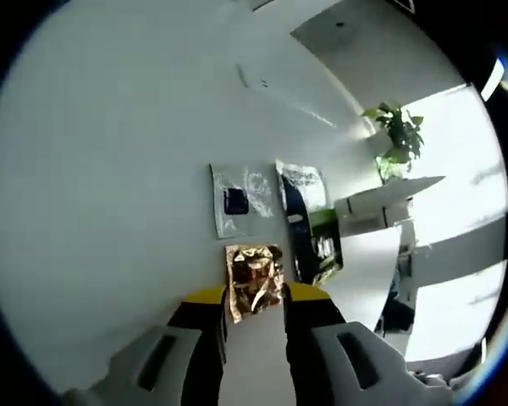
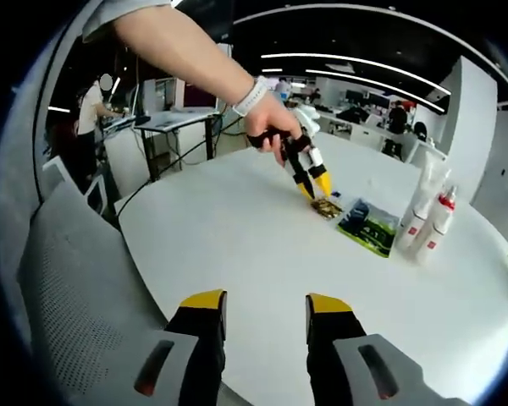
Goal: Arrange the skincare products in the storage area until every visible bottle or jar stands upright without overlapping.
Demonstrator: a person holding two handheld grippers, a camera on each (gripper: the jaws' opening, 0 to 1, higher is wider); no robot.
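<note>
In the right gripper view I see my right gripper (image 2: 265, 315) nearest, its two yellow-tipped jaws standing wide apart with nothing between them, hovering over the near edge of the round white table (image 2: 237, 245). A grey mesh chair (image 2: 76, 296) sits just off the near left edge.

Farther across the table, a hand (image 2: 271, 127) holds my left gripper (image 2: 318, 193) tilted down, its tips at a small gold foil packet (image 2: 326, 207). In the left gripper view that gold packet (image 1: 254, 279) sits between the jaws of the left gripper (image 1: 256, 306); the jaws are narrow around its near end, though I cannot tell for sure that they pinch it.

Just right of the gold packet lies a flat dark and green sachet (image 2: 368, 227). Right of that stand two white bottles with red caps (image 2: 427, 224), upright and close together, with a taller white tube (image 2: 425, 182) behind them.

In the left gripper view a clear packet with a dark square (image 1: 241, 200) lies beyond the gold one, and a potted plant (image 1: 396, 135) stands far off.
</note>
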